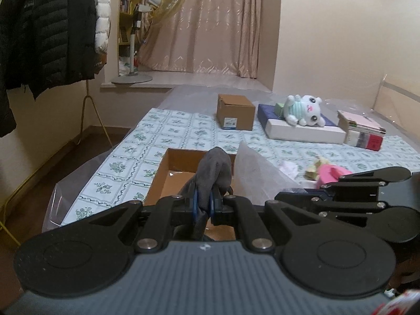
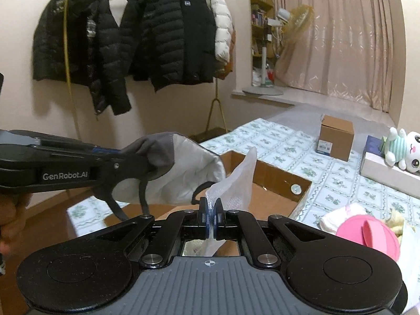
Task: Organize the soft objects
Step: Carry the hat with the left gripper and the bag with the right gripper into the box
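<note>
My left gripper [image 1: 203,203] is shut on a grey fabric pouch [image 1: 214,173] with a white lining, held above an open cardboard box [image 1: 162,176]. In the right wrist view the same pouch [image 2: 168,168] hangs from the left gripper [image 2: 131,157] with its mouth open toward the right. My right gripper [image 2: 210,210] is shut on a white mesh bag [image 2: 237,183], held over the box [image 2: 302,191] just beside the pouch's mouth. The mesh bag also shows in the left wrist view [image 1: 257,176]. A white plush bunny [image 1: 304,110] lies on a flat white box farther back.
A closed brown carton [image 1: 236,113] and a stack of boxes [image 1: 362,131] stand on the patterned cloth [image 1: 157,136]. A pink lidded container [image 2: 367,236], white cloth and a small yellow plush lie at the right. Coats [image 2: 157,39] hang on a rack at the left.
</note>
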